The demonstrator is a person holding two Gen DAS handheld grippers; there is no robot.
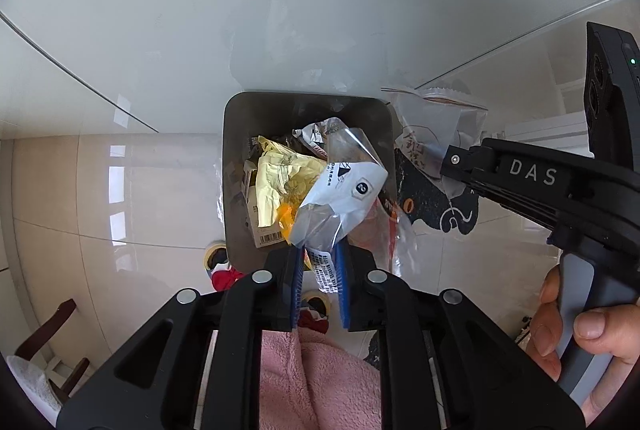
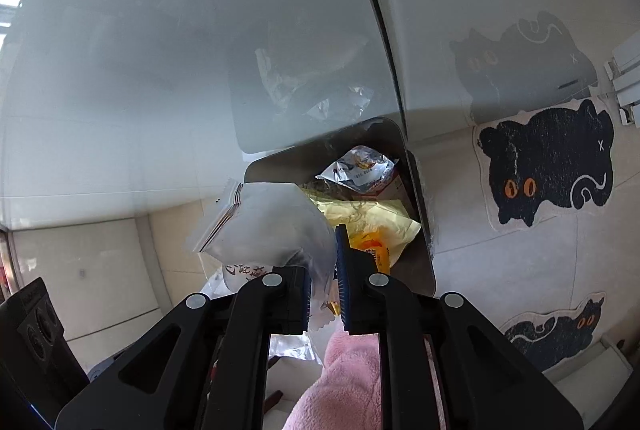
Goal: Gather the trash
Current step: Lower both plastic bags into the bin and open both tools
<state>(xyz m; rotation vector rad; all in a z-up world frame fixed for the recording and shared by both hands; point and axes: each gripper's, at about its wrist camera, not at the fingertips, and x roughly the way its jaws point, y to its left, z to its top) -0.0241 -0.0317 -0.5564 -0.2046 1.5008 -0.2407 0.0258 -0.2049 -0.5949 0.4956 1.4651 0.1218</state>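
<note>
Both claws pinch plastic wrappers right above the trash bin.

The left gripper (image 1: 318,262) has its blue pads narrowed on a white-and-clear plastic wrapper (image 1: 340,198), which sticks out ahead of its tips over the dark bin (image 1: 236,134). Under that wrapper, inside the bin, lie a crumpled yellow paper (image 1: 280,178) and a small barcoded box (image 1: 260,226). The right gripper (image 2: 324,282) is nearly closed on a clear silvery wrapper (image 2: 264,226), which fans out ahead and to the left of its tips, at the bin's near edge. Beyond its right finger the bin holds yellow paper and a foil packet (image 2: 360,166). A black cat mat (image 2: 548,166) lies on the floor well to the right of that claw.
</note>
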